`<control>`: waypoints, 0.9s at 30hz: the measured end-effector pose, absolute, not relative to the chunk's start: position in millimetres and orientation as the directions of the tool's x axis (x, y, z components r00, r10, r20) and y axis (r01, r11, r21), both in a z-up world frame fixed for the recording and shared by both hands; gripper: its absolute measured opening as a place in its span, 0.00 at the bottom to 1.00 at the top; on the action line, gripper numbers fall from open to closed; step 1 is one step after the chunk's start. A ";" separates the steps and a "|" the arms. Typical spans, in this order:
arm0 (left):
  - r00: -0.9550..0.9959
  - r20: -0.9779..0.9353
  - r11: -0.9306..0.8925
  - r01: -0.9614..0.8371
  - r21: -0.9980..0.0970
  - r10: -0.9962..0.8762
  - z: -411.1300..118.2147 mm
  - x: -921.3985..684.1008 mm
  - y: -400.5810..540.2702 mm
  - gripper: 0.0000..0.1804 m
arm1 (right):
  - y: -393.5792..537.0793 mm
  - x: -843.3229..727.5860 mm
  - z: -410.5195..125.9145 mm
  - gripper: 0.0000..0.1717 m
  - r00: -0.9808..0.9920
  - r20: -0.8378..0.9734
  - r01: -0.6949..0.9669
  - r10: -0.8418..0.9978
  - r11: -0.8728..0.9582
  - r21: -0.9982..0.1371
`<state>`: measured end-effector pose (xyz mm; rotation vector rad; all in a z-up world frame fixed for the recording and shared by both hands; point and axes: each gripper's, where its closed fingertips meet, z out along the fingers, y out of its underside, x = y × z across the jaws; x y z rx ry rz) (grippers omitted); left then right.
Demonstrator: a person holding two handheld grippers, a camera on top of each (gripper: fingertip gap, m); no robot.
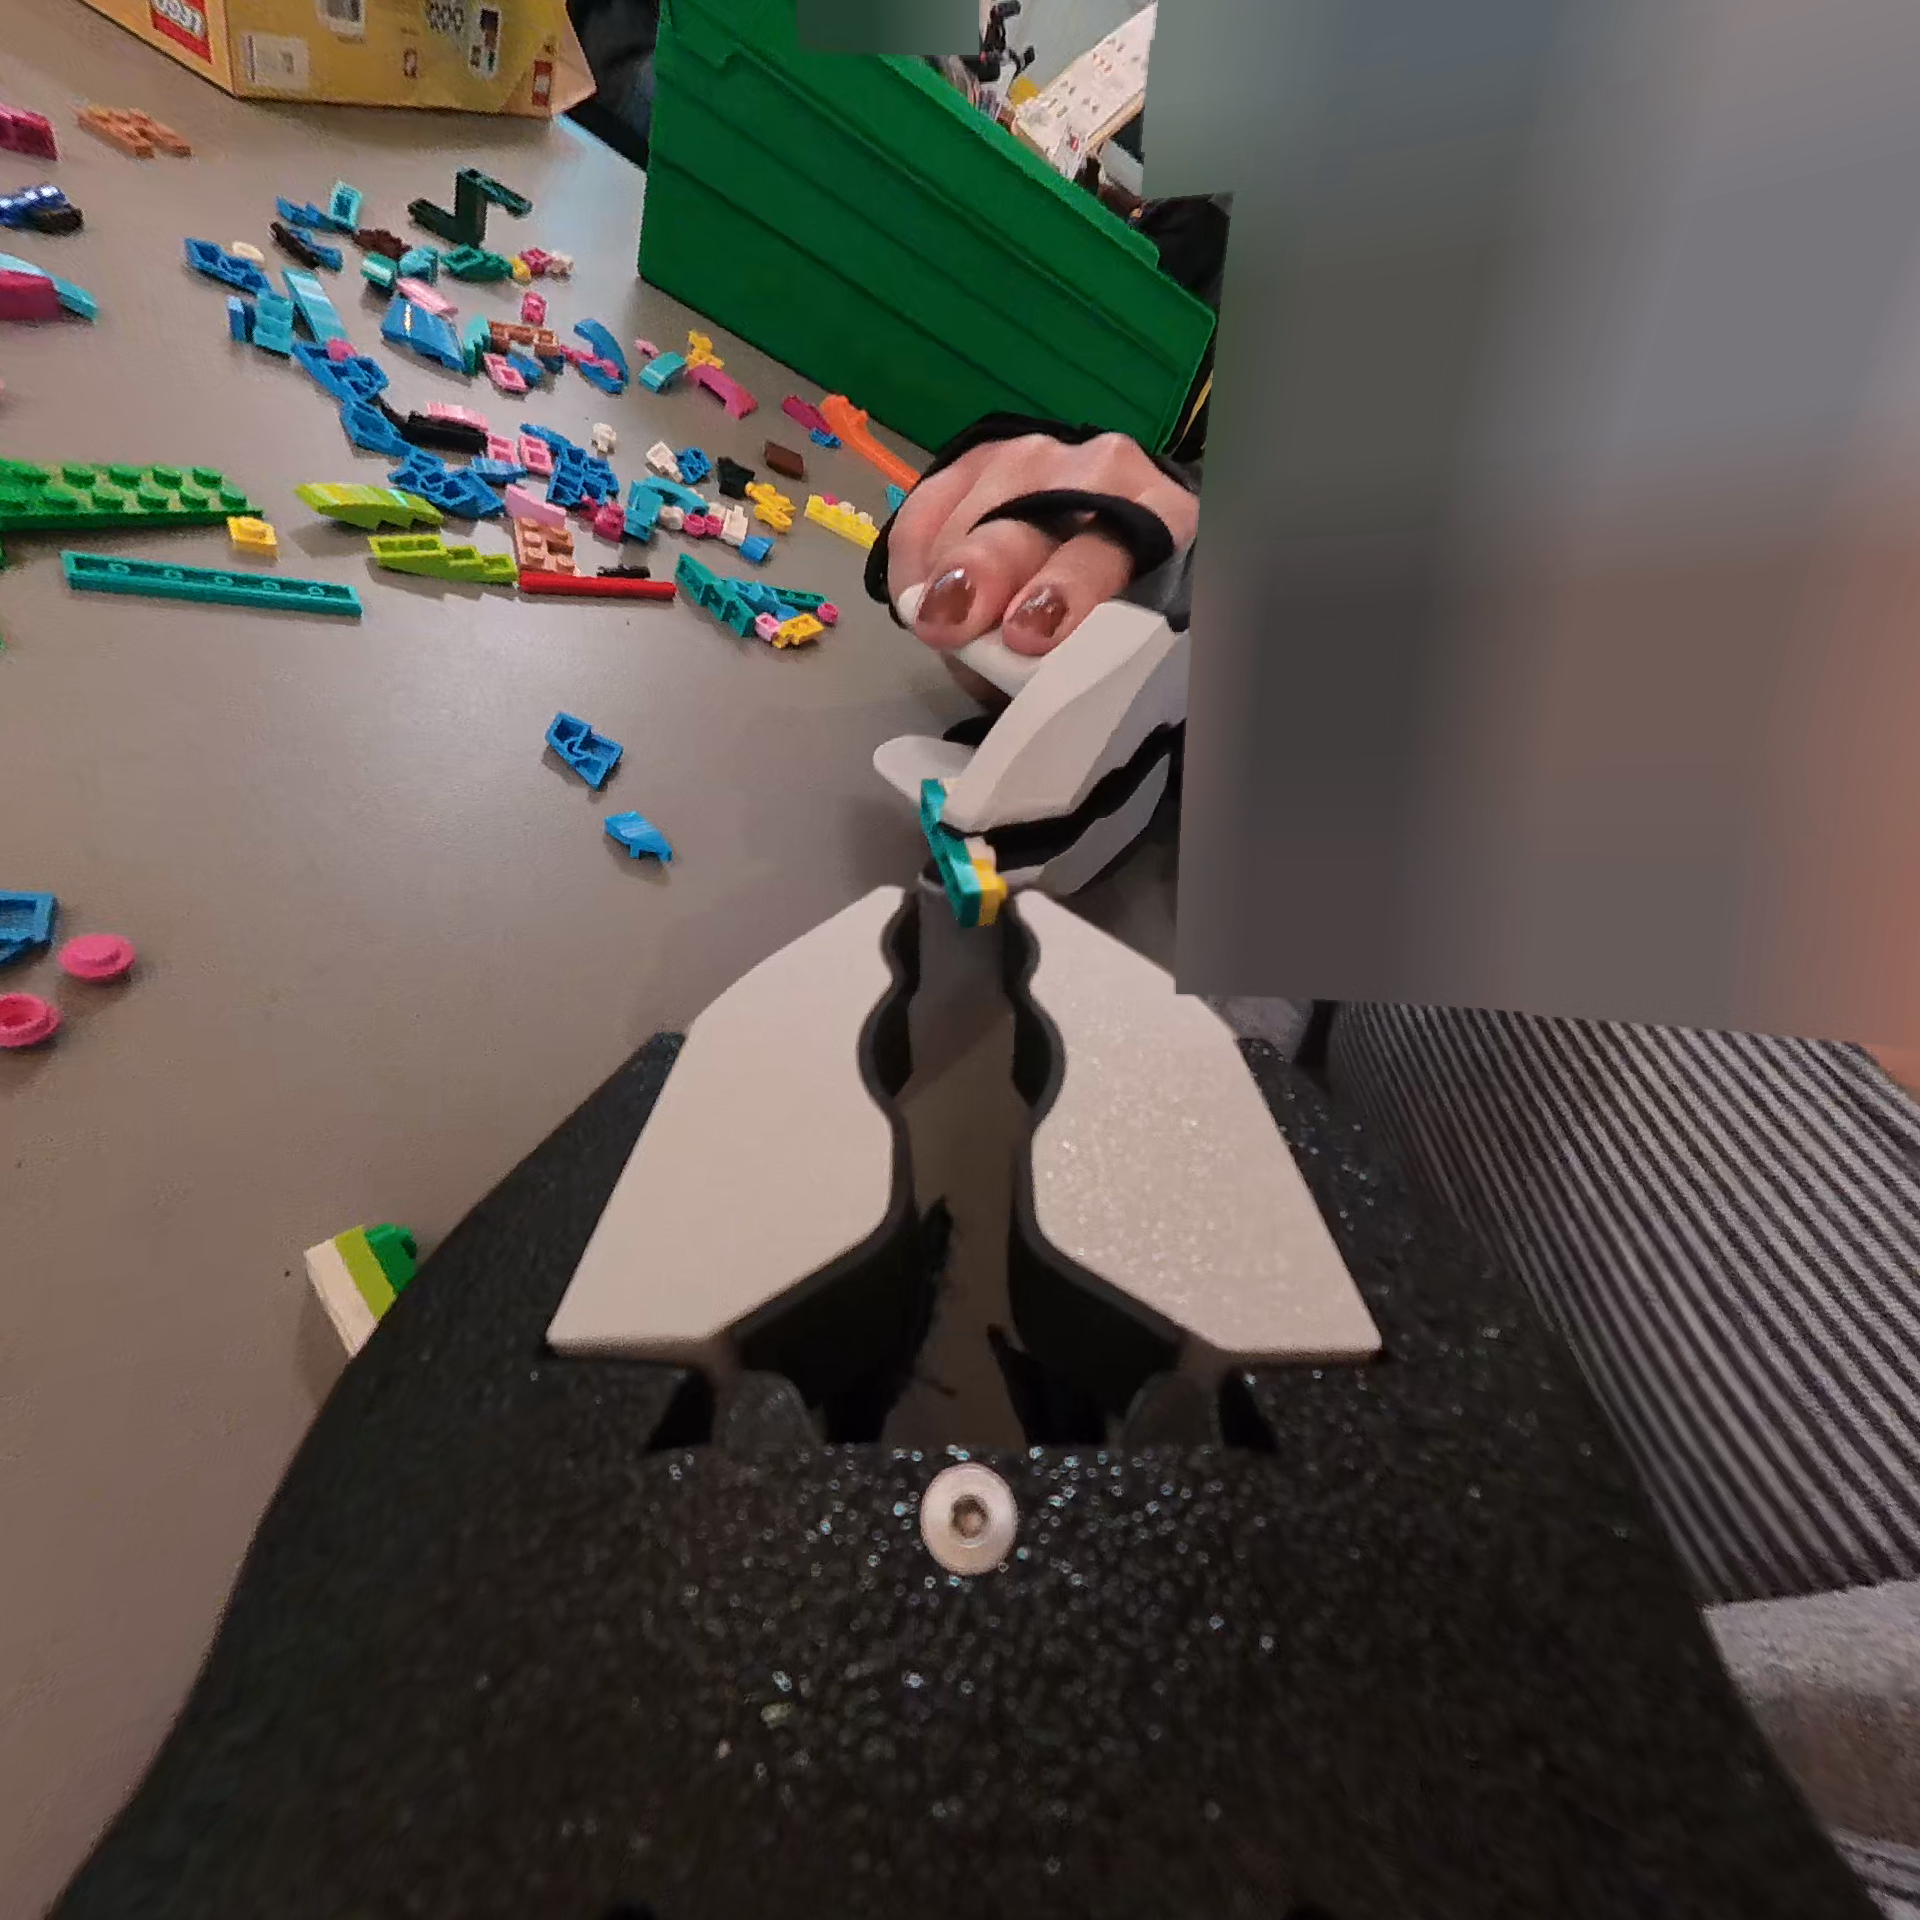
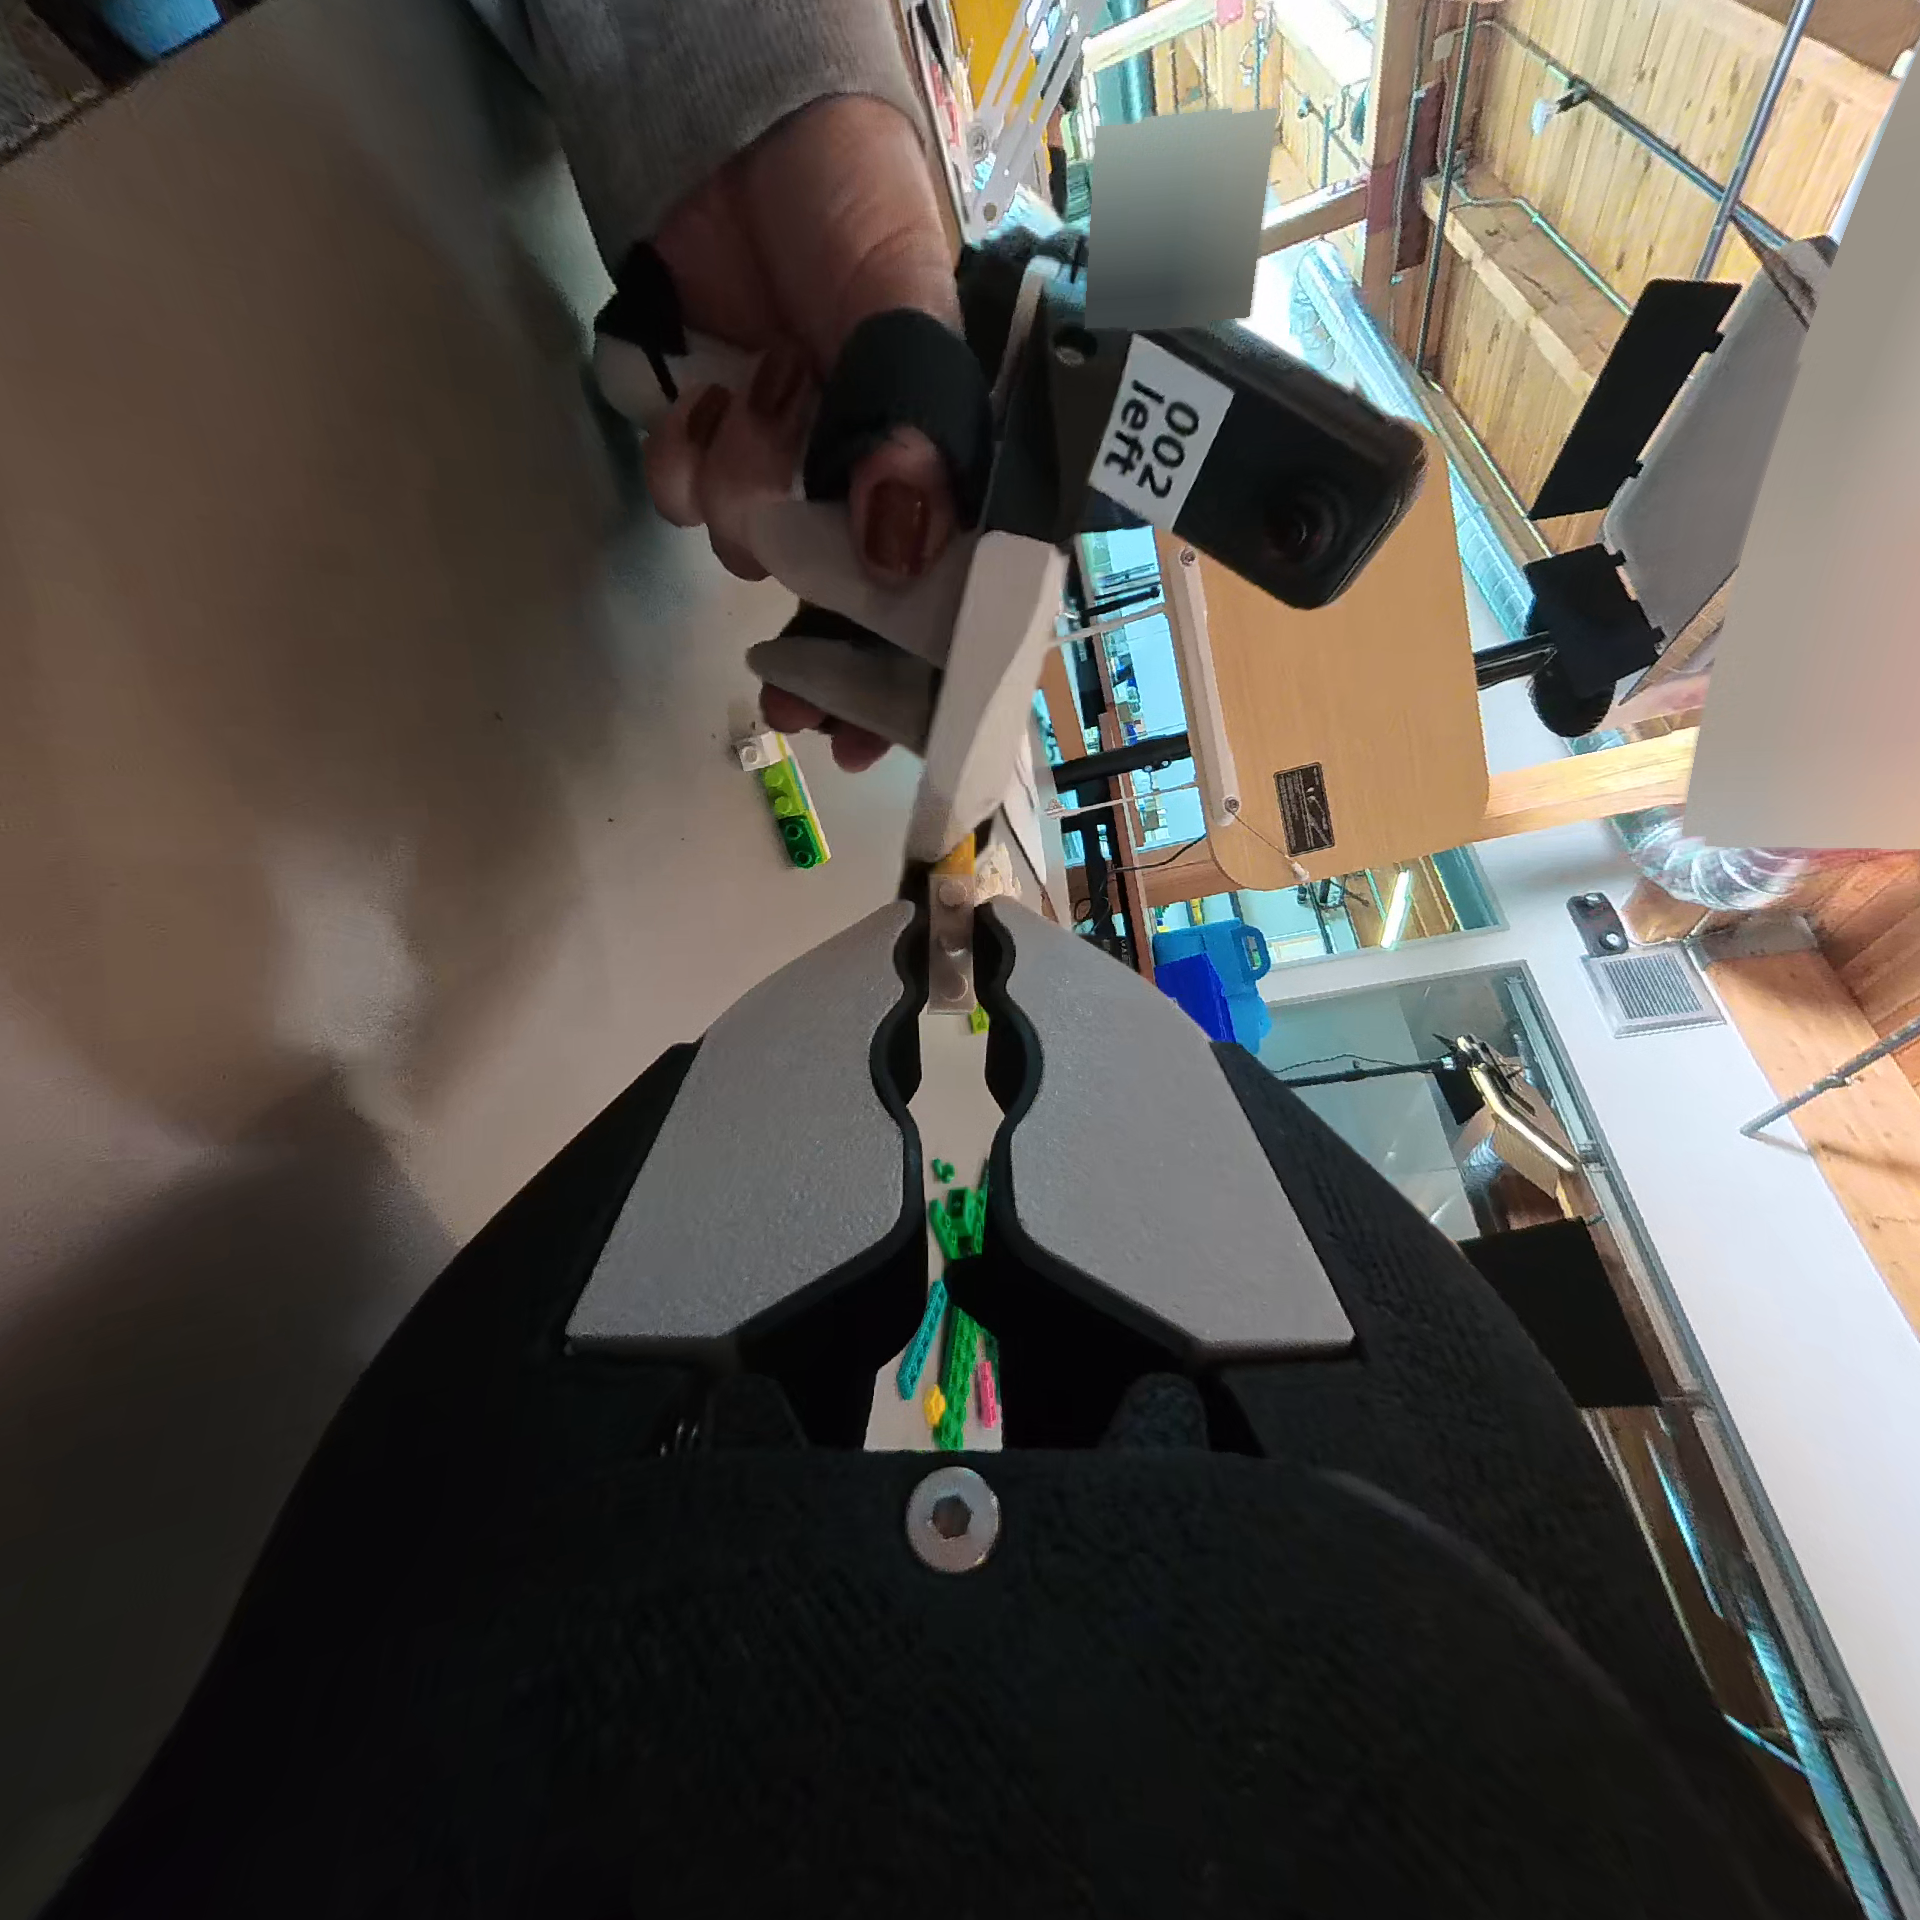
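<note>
The two grippers meet tip to tip above the grey worktop (image 1: 312, 1039), sharing one small stack of building plates.

The right gripper (image 2: 948, 935) has its fingers (image 2: 790, 1132) drawn nearly together, and a narrow grey studded plate (image 2: 951, 966) sits between the tips with both pads pressed on its edges. From the left wrist view that same stack (image 1: 964, 862) shows as a teal plate with a yellow one against it, standing tilted and lifted clear of the worktop, clamped at its far end by the right gripper's white fingers.

The left gripper (image 1: 961, 914) has its fingers (image 1: 769, 1122) a little way apart. The near end of the stack sits right at their tips, close to the right-hand pad; whether either pad presses on it I cannot tell.

A hand (image 1: 1039, 520) with a black strap across it holds the right gripper, just in front of a green bin (image 1: 883, 239). To the far left, loose bricks (image 1: 499, 416) in blue, pink, teal and yellow are scattered over the worktop, with two blue pieces (image 1: 582, 748) lying apart, nearer. A small white-and-green brick stack (image 1: 358, 1278) rests by the left gripper's black body. A yellow box (image 1: 364, 52) sits at the far edge.
</note>
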<state>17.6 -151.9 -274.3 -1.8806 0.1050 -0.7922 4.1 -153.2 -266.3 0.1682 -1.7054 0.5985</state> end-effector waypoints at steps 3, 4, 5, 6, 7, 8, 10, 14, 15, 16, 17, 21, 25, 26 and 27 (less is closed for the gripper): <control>0.776 0.475 -0.439 0.287 -0.851 -0.414 -272.8 17.4 -150.9 0.05 | -151.2 2.9 -266.9 0.03 -0.234 0.948 -0.424 0.215 0.855 -0.298; 0.775 0.477 -0.434 0.293 -0.852 -0.415 -271.9 16.4 -151.0 0.05 | -150.5 2.6 -266.9 0.03 -0.232 0.949 -0.424 0.214 0.856 -0.296; 0.770 0.485 -0.429 0.305 -0.850 -0.415 -270.3 15.3 -151.0 0.06 | -150.3 2.6 -266.9 0.04 -0.233 0.948 -0.422 0.215 0.856 -0.298; 0.764 0.495 -0.426 0.317 -0.847 -0.415 -268.9 14.5 -151.1 0.07 | -150.5 2.7 -266.8 0.04 -0.234 0.948 -0.423 0.216 0.855 -0.299; 0.761 0.501 -0.426 0.325 -0.844 -0.412 -268.6 13.6 -151.1 0.07 | -150.8 2.8 -267.1 0.04 -0.233 0.949 -0.424 0.214 0.856 -0.297; 0.762 0.502 -0.427 0.326 -0.844 -0.410 -269.0 13.2 -151.1 0.07 | -151.0 2.8 -267.4 0.04 -0.234 0.949 -0.424 0.210 0.857 -0.294; 0.765 0.497 -0.427 0.321 -0.845 -0.410 -269.6 13.5 -151.0 0.05 | -151.0 2.6 -268.3 0.04 -0.233 0.951 -0.423 0.204 0.859 -0.288; 0.783 0.480 -0.422 0.310 -0.852 -0.396 -270.9 12.3 -149.5 0.05 | -149.8 1.7 -269.4 0.04 -0.229 0.954 -0.417 0.194 0.866 -0.277; 0.787 0.477 -0.423 0.307 -0.853 -0.390 -271.5 11.9 -149.2 0.05 | -149.5 1.5 -269.9 0.04 -0.228 0.955 -0.415 0.191 0.868 -0.273; 0.794 0.472 -0.426 0.302 -0.853 -0.383 -272.4 11.5 -149.2 0.04 | -149.4 1.3 -270.7 0.04 -0.226 0.956 -0.414 0.187 0.870 -0.268; 0.802 0.468 -0.431 0.299 -0.852 -0.370 -274.0 10.5 -148.8 0.04 | -149.3 0.9 -272.0 0.04 -0.228 0.956 -0.411 0.183 0.872 -0.264; 0.782 0.528 -0.459 0.356 -0.814 -0.331 -277.7 9.7 -147.1 0.04 | -148.4 -1.2 -276.2 0.04 -0.243 0.953 -0.394 0.180 0.880 -0.266; 0.769 0.553 -0.453 0.388 -0.803 -0.321 -276.7 9.7 -145.2 0.04 | -149.5 -1.6 -275.4 0.04 -0.203 0.970 -0.393 0.131 0.897 -0.203; 0.772 0.542 -0.429 0.388 -0.816 -0.333 -272.7 9.8 -144.8 0.04 | -149.1 -1.3 -272.0 0.04 -0.171 0.978 -0.393 0.115 0.903 -0.175; 0.774 0.530 -0.409 0.384 -0.828 -0.346 -268.9 10.5 -144.8 0.04 | -149.3 0.0 -267.6 0.04 -0.137 0.984 -0.391 0.112 0.907 -0.157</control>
